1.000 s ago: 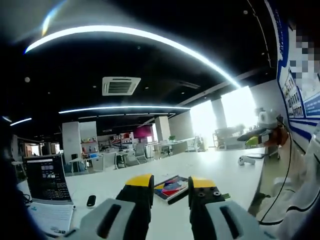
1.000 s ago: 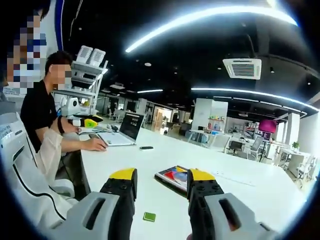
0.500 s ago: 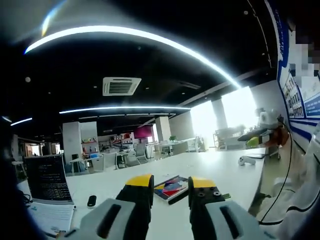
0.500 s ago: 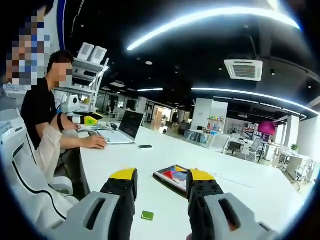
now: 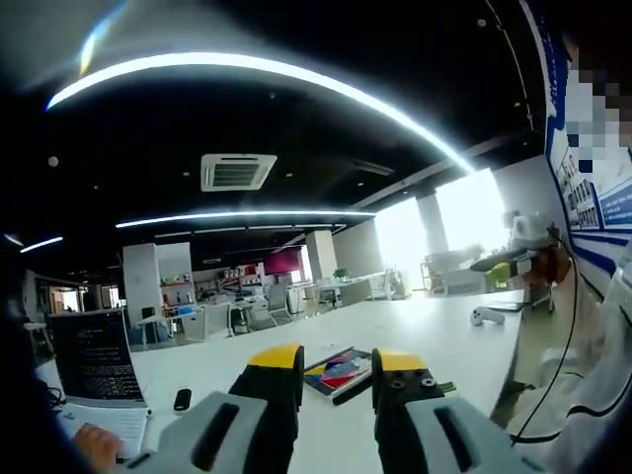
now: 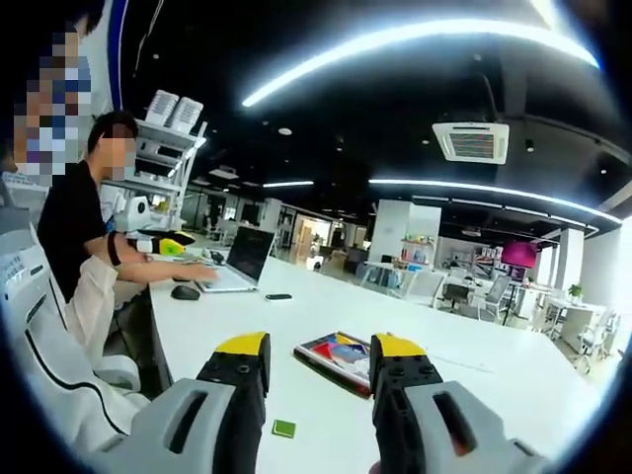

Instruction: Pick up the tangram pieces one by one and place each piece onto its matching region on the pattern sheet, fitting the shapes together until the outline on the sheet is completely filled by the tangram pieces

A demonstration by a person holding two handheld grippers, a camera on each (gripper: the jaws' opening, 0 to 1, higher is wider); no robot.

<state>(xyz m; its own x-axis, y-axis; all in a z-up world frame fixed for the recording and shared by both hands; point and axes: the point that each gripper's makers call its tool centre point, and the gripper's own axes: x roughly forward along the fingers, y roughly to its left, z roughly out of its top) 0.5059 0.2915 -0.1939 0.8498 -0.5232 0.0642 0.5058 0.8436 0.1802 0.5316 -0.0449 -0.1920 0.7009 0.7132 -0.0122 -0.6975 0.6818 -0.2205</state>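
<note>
white table (image 6: 474, 360) | on it: tangram tray (image 6: 334, 350), green piece (image 6: 284, 429), laptop (image 6: 240, 264), phone (image 6: 278, 296)

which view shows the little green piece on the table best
The right gripper view: the green piece lies in plain sight on the white table, between that gripper's jaws. In the left gripper view I cannot make it out.

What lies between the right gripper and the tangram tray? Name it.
In the right gripper view, bare white table lies between the right gripper and the tangram tray. A small green piece sits nearer, low between the open jaws.
</note>
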